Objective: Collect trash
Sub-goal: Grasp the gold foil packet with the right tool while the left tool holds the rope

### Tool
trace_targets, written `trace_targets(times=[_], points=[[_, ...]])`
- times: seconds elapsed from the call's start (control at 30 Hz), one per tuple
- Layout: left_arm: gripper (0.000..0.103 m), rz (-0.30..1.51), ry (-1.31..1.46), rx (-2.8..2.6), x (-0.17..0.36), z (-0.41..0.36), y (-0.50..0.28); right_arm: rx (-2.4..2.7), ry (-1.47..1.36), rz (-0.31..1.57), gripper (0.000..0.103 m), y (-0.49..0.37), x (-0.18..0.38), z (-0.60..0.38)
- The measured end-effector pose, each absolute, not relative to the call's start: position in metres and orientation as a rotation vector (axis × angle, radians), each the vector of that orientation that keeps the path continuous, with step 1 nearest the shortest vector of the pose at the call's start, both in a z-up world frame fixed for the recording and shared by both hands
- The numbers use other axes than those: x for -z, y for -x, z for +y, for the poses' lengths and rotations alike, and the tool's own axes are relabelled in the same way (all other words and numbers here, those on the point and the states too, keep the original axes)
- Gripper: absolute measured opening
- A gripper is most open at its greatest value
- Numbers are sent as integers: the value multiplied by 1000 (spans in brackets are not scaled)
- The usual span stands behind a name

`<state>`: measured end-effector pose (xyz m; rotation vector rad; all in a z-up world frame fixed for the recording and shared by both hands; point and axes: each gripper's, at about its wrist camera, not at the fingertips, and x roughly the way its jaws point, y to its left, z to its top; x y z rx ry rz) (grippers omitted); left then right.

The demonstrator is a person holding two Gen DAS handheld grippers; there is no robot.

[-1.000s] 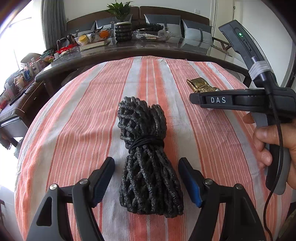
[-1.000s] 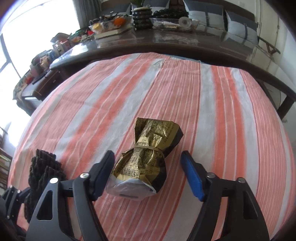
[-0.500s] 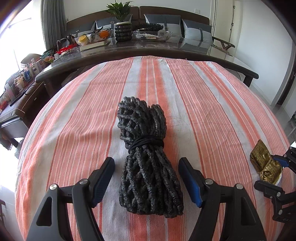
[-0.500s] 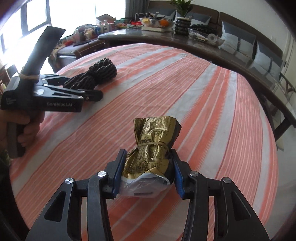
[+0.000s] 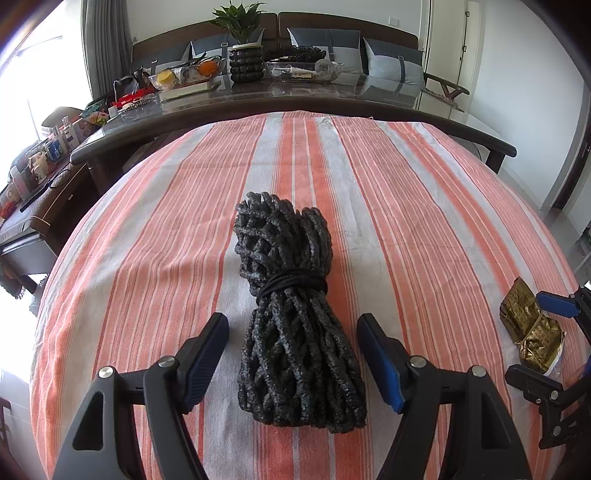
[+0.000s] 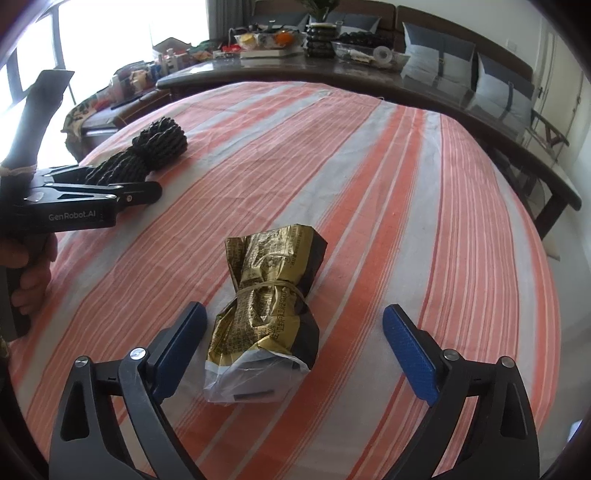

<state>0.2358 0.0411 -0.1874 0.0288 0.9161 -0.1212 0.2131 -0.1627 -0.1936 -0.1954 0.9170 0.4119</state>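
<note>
Striped orange-and-white cloth [image 5: 424, 206] over the worktop, spread flat right to the rounded edges. Behind it, a dark glossy table [image 5: 332, 96] crowded with clutter: potted plant [image 5: 242, 22], glass bowls, fruit, a book. Grey cushions on a sofa [image 6: 436, 48] along the far wall; bright window on the left. Near the cloth's middle, a black net bundle [image 5: 291, 325], cinched at the waist with a dark band, lying lengthwise on the cloth. Left tongs [image 5: 291, 365] astride its near end, jaws apart, a gap of cloth on each side between blue pads [image 5: 380, 365] and netting, no contact. Seen from the right wrist, the same left tongs [image 6: 147, 192] at the left edge, gripped in a hand [image 6: 31, 266], the net bundle [image 6: 147, 155] between the arms. Off to the right of the bundle, well apart from it, a gold wrapper [image 6: 273, 295] tied with a rubber band, clear plastic at its near end, resting on the cloth. Right tongs [image 6: 293, 354] around it, jaws opening, spread wide, left pad just beside the wrapper, right pad well clear, nothing pressed. From the left wrist, the wrapper [image 5: 528, 328] at the far right edge between the right tongs' [image 5: 546, 339] spread arms.
</note>
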Motion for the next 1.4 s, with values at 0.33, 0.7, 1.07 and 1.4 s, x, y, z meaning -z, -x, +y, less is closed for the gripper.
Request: trace_targets(times=[0.33, 0.7, 1.07, 1.4], points=[[74, 916, -29, 121, 188, 41, -236, -411, 191, 921, 99, -214, 194, -163], [74, 930, 96, 264, 178, 68, -226, -415, 185, 922, 100, -215, 194, -165], [74, 950, -1, 334, 168, 50, -247, -509, 136, 1030, 90, -225, 166, -172], [32, 939, 13, 346, 156, 44, -233, -479, 202, 1111, 35, -237, 164, -155]])
